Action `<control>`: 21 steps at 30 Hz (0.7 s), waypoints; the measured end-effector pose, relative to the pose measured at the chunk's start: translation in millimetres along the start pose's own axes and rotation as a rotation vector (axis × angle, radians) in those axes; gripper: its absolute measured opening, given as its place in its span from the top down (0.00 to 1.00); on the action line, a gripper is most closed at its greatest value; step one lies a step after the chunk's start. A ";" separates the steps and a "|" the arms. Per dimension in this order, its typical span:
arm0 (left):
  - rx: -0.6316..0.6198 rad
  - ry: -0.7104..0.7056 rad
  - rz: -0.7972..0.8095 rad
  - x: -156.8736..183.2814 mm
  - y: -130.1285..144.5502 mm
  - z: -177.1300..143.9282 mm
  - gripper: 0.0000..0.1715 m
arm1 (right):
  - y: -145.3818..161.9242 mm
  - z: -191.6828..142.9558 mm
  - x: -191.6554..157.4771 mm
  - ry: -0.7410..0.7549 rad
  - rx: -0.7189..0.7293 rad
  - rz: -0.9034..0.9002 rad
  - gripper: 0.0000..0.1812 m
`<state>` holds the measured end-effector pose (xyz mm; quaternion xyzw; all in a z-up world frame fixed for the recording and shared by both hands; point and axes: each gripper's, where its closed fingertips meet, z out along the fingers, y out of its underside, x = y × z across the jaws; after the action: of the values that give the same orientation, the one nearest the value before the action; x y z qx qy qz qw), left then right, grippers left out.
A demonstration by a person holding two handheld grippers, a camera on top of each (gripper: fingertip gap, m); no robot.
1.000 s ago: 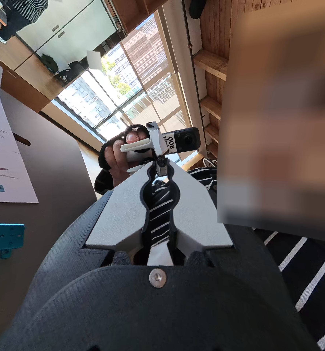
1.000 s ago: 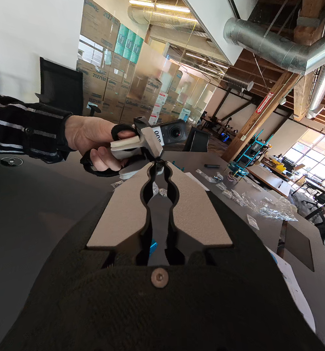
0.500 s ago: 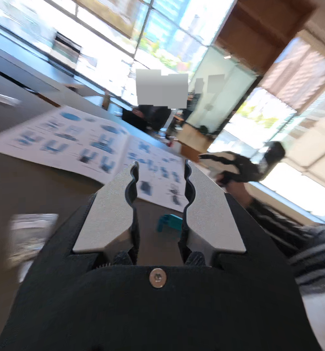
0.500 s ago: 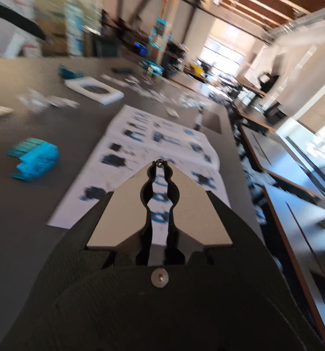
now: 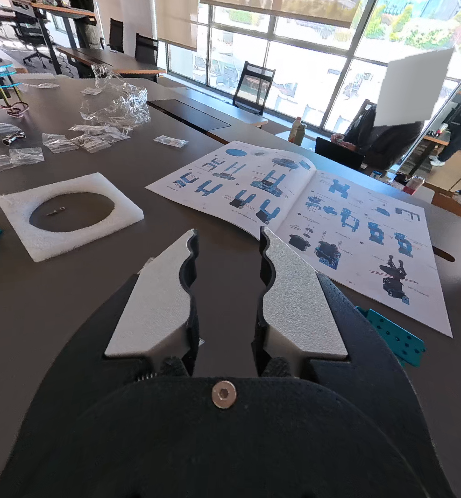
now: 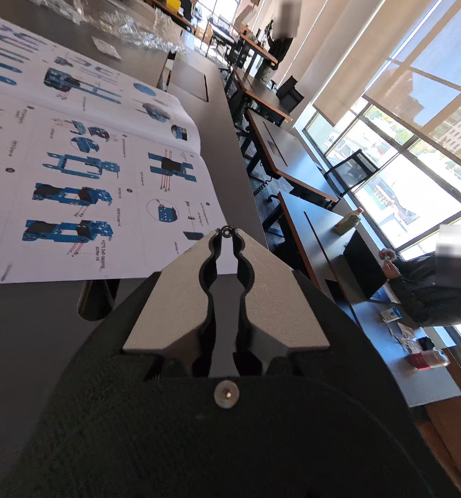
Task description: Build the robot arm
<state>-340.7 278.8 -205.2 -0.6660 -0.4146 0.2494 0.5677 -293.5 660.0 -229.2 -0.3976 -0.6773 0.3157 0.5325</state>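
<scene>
Open instruction booklet [image 5: 318,213] on the tabletop [image 5: 62,283] carries small printed captions and step numbers beside blue part diagrams. Small card [image 6: 390,314] on a far desk bears print, too small to make out.

I saw an open white instruction booklet [image 5: 304,215] with blue diagrams lying flat on the dark grey table [image 5: 62,283]. Left of it lay a square white foam frame [image 5: 70,215] with a round cutout holding what looked like a small metal screw [image 5: 55,211]. Clear crumpled plastic bags [image 5: 110,107] lay scattered behind, and a teal perforated metal bracket [image 5: 396,342] sat just beside the booklet's near corner.
</scene>
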 end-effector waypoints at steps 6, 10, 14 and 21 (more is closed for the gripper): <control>0.043 -0.024 0.059 1.9 0.2 0.5 0.74 | 9.3 6.3 -1.4 0.017 -0.068 -0.062 0.96; 0.024 -0.016 0.039 0.5 6.8 3.8 0.73 | 13.5 9.2 -2.9 0.019 -0.099 -0.087 0.96; 0.022 -0.011 0.036 1.0 7.4 4.1 0.73 | 14.3 9.9 -3.4 0.021 -0.107 -0.097 0.96; 0.018 -0.002 0.027 1.3 8.1 4.2 0.73 | 15.8 10.8 -5.2 0.021 -0.118 -0.118 0.96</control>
<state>-341.2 282.1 -213.8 -0.6661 -0.4041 0.2615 0.5698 -300.2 663.1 -247.6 -0.3910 -0.7114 0.2389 0.5329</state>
